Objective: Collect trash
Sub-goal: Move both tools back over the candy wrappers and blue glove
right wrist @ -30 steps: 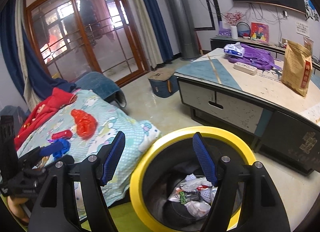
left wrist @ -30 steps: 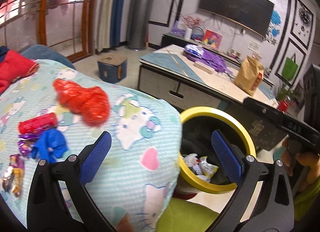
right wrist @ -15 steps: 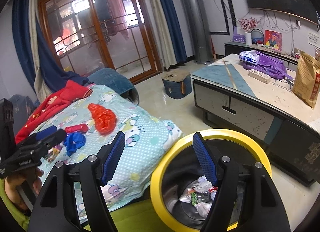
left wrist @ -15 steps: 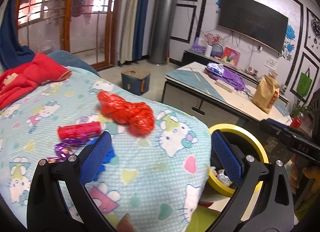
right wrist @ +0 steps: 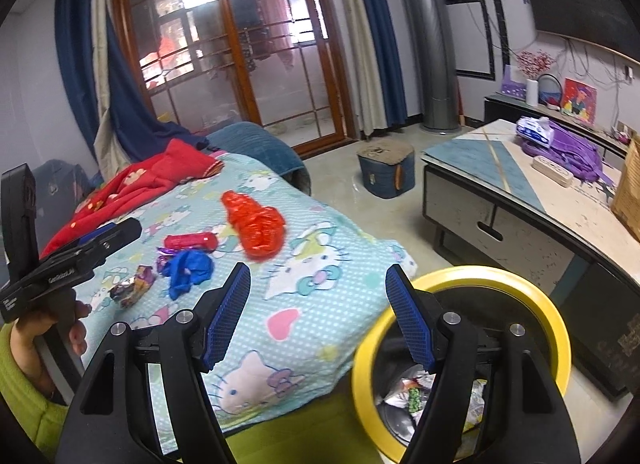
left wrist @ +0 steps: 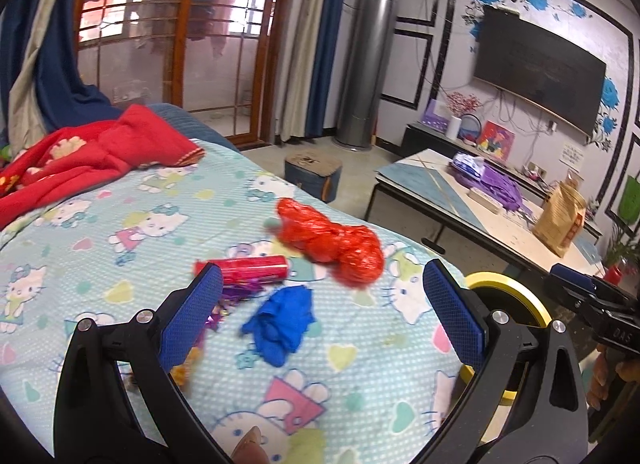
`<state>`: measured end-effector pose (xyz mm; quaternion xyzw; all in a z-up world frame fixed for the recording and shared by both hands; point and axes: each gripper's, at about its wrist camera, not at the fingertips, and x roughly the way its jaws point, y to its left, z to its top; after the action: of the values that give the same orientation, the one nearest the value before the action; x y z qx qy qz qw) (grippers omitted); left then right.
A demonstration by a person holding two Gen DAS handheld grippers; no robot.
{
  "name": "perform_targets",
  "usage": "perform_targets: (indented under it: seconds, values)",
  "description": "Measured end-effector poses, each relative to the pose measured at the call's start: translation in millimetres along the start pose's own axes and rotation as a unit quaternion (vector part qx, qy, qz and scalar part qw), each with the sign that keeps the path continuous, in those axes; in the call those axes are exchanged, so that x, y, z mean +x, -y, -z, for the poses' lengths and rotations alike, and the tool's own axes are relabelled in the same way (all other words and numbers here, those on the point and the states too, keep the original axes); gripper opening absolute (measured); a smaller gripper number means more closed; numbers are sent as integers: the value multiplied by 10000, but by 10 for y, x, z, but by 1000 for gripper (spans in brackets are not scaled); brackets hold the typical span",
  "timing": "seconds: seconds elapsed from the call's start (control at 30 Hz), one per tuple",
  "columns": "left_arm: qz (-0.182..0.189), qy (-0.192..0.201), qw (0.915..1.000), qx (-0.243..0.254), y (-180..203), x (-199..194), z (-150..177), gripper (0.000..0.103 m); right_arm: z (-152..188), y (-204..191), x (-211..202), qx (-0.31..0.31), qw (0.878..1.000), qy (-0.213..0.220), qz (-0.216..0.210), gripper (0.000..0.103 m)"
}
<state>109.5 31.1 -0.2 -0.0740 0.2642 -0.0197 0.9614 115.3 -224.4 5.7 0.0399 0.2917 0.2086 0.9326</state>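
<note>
You are facing a bed covered by a pale blue cartoon-cat blanket (left wrist: 132,232), the largest thing in view, with a red garment (left wrist: 92,156) heaped at its 10 o'clock corner. At 4 o'clock from the blanket, on the floor just beside the bed's edge, stands a black bin with a yellow rim (right wrist: 532,288); crumpled wrappers already lie in its bottom.

The trash left to collect sits on the blanket in a loose cluster. The biggest piece is a crumpled red plastic bag (left wrist: 332,240). At its 8 o'clock lies a red tube-shaped wrapper (left wrist: 248,266), and below that a wadded blue glove (left wrist: 280,320). Purple foil scraps (left wrist: 236,292) sit partly hidden behind your left finger, and a small shiny candy wrapper (right wrist: 134,286) lies at 9 o'clock from the glove.

Your left gripper (left wrist: 320,316) is spread wide and holds nothing, hovering above the glove. Your right gripper (right wrist: 318,316) is also spread and empty, between bed and bin.

You appear to be between drops, reaching for the next piece. The next move likely calls for lowering the left claw around the glove and pinching without snagging the blanket.
</note>
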Motion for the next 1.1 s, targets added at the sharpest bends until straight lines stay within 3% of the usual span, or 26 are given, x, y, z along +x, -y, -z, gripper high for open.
perform_targets:
  seconds: [0.3, 0.77, 1.1]
  values:
    - [-437, 77, 9990, -51, -311, -90, 34, 92, -91, -384, 185, -223, 9992, -102, -323, 68]
    - [-821, -38, 9956, -450, -943, -234, 77, 92, -161, -981, 560, -585, 9955, -282, -684, 68]
    - [-700, -434, 9934, -803, -1415, -237, 186, 92, -97, -1327, 985, -645, 9919, -637, -894, 68]
